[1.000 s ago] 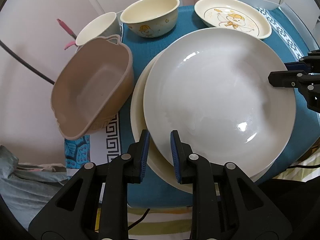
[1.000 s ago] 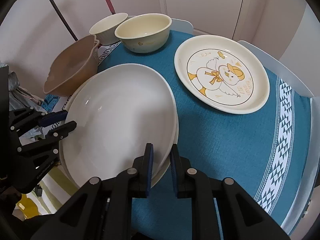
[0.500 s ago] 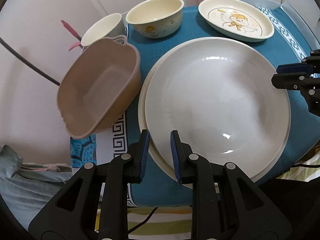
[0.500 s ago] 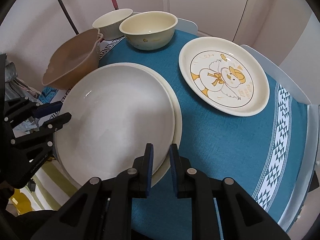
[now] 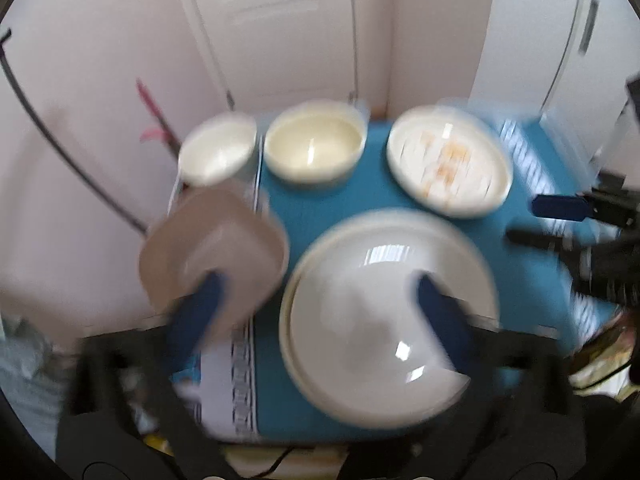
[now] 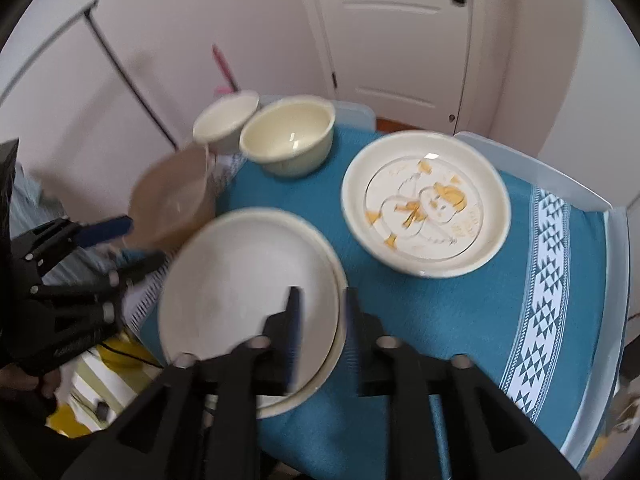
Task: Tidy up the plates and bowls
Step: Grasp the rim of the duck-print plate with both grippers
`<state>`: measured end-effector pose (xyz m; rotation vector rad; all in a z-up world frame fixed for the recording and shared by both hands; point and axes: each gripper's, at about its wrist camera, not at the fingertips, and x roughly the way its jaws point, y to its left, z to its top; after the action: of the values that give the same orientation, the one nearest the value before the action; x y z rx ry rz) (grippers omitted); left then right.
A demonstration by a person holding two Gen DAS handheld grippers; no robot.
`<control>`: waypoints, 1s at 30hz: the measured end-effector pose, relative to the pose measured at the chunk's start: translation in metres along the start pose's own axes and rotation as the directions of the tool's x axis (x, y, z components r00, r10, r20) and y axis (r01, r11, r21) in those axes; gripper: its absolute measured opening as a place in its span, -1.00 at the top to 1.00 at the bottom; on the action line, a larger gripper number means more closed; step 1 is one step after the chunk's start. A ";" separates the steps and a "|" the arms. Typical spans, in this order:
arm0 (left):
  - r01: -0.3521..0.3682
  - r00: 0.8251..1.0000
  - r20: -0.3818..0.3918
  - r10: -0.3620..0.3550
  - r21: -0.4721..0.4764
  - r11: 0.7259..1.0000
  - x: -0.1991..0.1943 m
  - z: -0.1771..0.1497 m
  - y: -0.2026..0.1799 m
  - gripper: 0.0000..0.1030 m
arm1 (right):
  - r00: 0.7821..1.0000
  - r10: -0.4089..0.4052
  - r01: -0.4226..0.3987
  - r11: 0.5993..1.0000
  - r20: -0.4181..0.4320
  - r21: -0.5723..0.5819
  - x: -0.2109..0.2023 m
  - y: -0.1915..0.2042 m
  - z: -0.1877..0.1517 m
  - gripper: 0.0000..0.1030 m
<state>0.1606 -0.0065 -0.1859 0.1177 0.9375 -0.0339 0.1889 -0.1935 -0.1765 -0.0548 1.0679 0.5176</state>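
Observation:
Two plain white plates [image 5: 384,312] [image 6: 240,296] lie stacked on the blue tablecloth. A duck-pattern plate [image 5: 448,160] [image 6: 424,204] lies beyond them on the right. A cream bowl [image 5: 316,148] [image 6: 288,136], a white bowl [image 5: 218,152] [image 6: 224,116] and a tan handled bowl [image 5: 212,252] [image 6: 172,200] stand at the left. My left gripper [image 5: 320,300] is wide open above the stack and holds nothing. My right gripper [image 6: 322,304] is open a little, raised at the stack's right rim, apart from it. Both views are blurred.
The blue tablecloth [image 6: 460,320] has a white patterned border at the right and near-left edges. A white door [image 6: 392,40] and pale walls stand behind. A black metal rod [image 5: 60,152] leans at the left. The table edge is close in front.
Both grippers let go of the top white plate, which now rests on the lower plate. Both have lifted and pulled back; the left opened wide, the right opened slightly.

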 end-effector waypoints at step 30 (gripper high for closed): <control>0.056 0.935 -0.295 -0.199 -0.430 0.901 0.180 0.061 -0.059 0.00 | 0.948 0.216 -0.211 0.976 -0.233 0.046 0.104 -0.198 0.081 0.09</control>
<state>0.3110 -0.0680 -0.3001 -0.3489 1.2715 0.0656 0.3792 -0.3051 -0.2645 0.0186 1.3215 0.7084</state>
